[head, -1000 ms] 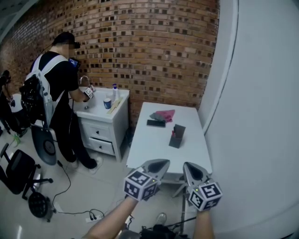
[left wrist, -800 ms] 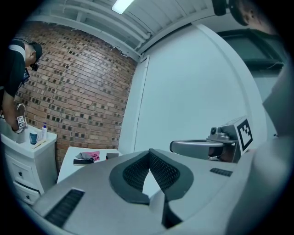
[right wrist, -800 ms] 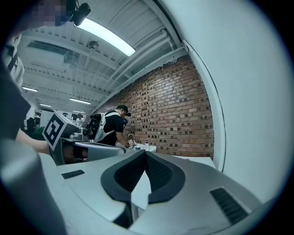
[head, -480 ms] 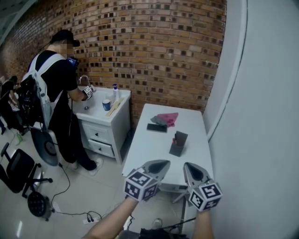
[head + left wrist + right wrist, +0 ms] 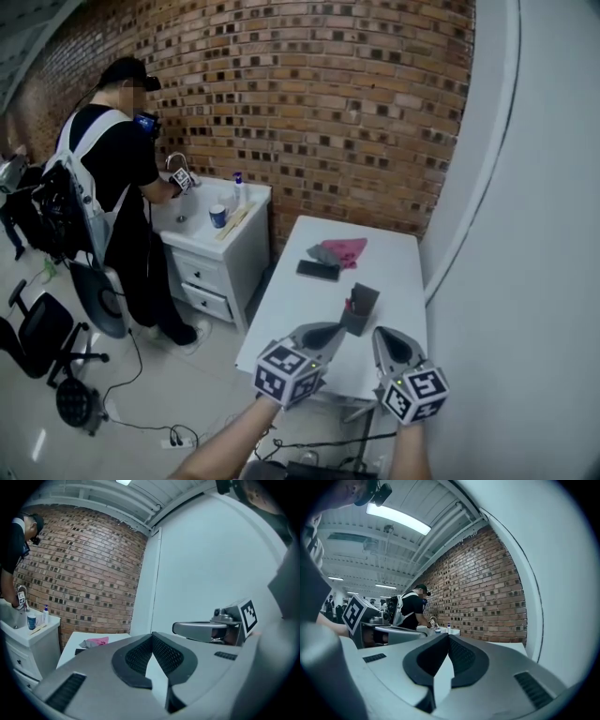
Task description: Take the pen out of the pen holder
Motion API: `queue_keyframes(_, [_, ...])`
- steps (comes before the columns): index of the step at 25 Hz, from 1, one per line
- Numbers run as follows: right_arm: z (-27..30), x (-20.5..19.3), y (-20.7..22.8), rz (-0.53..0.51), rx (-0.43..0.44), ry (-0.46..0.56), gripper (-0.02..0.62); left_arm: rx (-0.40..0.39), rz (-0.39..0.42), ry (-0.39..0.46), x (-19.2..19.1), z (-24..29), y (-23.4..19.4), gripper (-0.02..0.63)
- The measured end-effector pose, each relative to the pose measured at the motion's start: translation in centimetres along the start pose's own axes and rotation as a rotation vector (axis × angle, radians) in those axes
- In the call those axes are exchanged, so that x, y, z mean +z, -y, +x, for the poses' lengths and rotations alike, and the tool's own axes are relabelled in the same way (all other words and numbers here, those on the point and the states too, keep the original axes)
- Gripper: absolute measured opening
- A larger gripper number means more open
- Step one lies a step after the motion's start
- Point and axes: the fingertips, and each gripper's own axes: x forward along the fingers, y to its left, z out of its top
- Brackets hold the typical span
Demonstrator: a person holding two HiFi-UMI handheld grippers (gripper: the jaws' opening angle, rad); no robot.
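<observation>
A dark pen holder [image 5: 360,309] with a reddish pen [image 5: 350,305] in it stands on the white table [image 5: 309,309], toward its near half. My left gripper [image 5: 330,328] is level at the table's near edge, just short of the holder, jaws shut with nothing between them. The right gripper [image 5: 382,333] is beside it to the right, also shut and empty. In the left gripper view its shut tips [image 5: 152,634] point toward the table [image 5: 79,641]; the holder is hidden there. In the right gripper view the shut tips [image 5: 448,635] point along the brick wall.
A black phone [image 5: 318,270] and a pink and grey cloth [image 5: 339,251] lie on the table's far half. A white curved wall [image 5: 525,234] runs along the right. A person [image 5: 117,197] stands at a white sink cabinet [image 5: 217,253] on the left. An office chair [image 5: 42,342] and cables are on the floor.
Both grippers have moved forward together toward the table; the table and pen holder now sit closer and larger in the head view. The jaws have stayed shut.
</observation>
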Motion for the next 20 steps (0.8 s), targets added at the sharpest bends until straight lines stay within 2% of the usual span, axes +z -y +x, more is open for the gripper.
queue_keyframes(9, [1.5,1.0,1.8,-0.012,0.009,-0.002,-0.012,0.012,0.004,-0.015,0.6,2.0,-1.4,0.008])
queue_keyframes(16, [2.2,0.8,3.5,-0.005,-0.06,-0.009,-0.011,-0.026,0.026,-0.018,0.8,4.0,-2.2,0.008])
queue_keyframes(20, [3.0,0.4,3.6,0.002,-0.101,-0.021,-0.012,-0.04,0.031,-0.052,0.0,4.1,-3.6,0.008])
